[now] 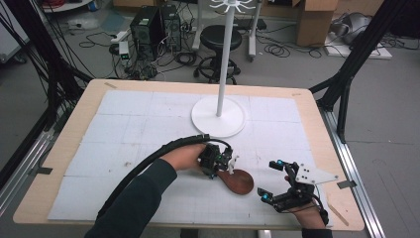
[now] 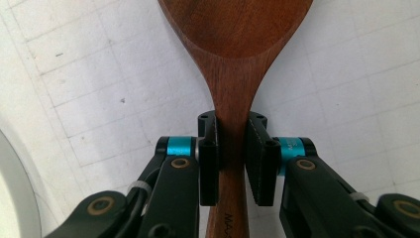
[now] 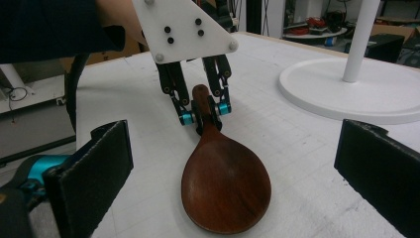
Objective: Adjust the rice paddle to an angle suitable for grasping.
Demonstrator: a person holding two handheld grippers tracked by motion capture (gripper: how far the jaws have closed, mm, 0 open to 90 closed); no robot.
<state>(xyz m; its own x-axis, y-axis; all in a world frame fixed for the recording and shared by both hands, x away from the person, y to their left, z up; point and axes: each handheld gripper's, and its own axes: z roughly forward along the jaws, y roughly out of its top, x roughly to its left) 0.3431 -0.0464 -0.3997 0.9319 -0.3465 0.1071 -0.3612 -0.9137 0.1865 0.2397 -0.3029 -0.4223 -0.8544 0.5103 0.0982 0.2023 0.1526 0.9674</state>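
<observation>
Here a dark wooden rice paddle (image 3: 225, 186) is seen lying flat on the white gridded mat (image 1: 138, 124) of the desk (image 1: 317, 114), toward the near right, its broad blade pointing at the right tool (image 1: 275, 181) and its short handle pointing away from it. The wood is judged stiff and light, with a smooth, polished face that may be slippery; breakage is not expected. The blade is wide and shallow, so a hold across it is judged poor; the narrow neck and handle offer the better purchase.

The handle is taken there already: the left tool (image 2: 233, 158) is clenched on the paddle just behind the neck, one pad against each side, as confirmed in the left gripper view and the right gripper view. Because the grip sits well behind the blade, the heavier end may droop or pivot if lifted; a firm squeeze is judged necessary.

The right tool is held released, its jaws wide apart, near the blade tip but not touching it. Further back, a white stand (image 1: 218, 116) with a round base is noted, well apart from the paddle.
</observation>
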